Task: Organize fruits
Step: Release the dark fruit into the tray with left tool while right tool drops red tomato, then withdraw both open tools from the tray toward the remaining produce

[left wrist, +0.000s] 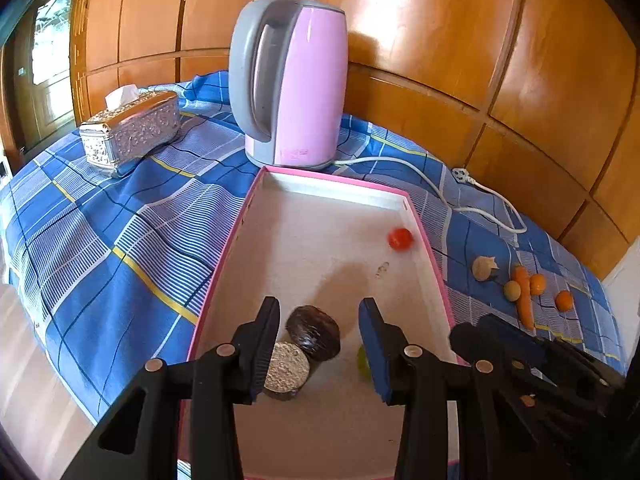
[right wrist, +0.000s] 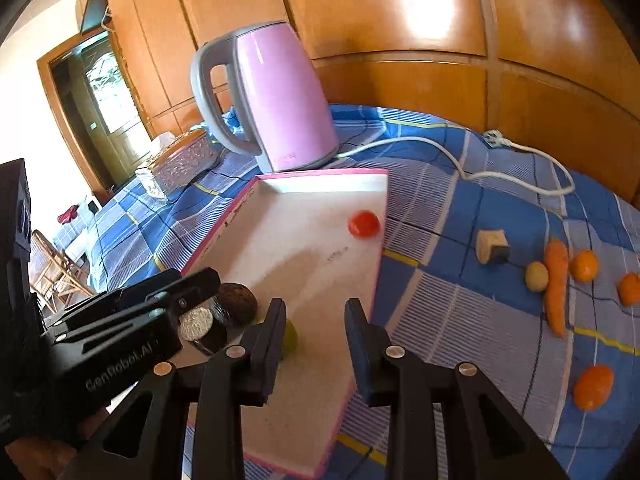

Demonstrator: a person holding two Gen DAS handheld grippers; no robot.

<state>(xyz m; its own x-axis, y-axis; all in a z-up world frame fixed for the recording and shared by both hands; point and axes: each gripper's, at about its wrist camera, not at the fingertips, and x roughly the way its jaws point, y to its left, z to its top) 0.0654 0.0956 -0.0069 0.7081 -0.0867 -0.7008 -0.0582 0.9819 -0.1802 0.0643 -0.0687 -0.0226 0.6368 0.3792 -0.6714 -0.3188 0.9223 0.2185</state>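
Orange fruit (right wrist: 593, 387) (right wrist view only) beside pink-rimmed tray (right wrist: 378, 264)

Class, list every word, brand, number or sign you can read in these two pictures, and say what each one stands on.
"GenRobot.AI", with the last letters partly hidden: white lettering on the side of the left gripper, seen in the right wrist view.
Pink print on the base of the kettle: too blurred to read.
Small dark marks on the floor of the tray: too faint to read.
No other text shows.
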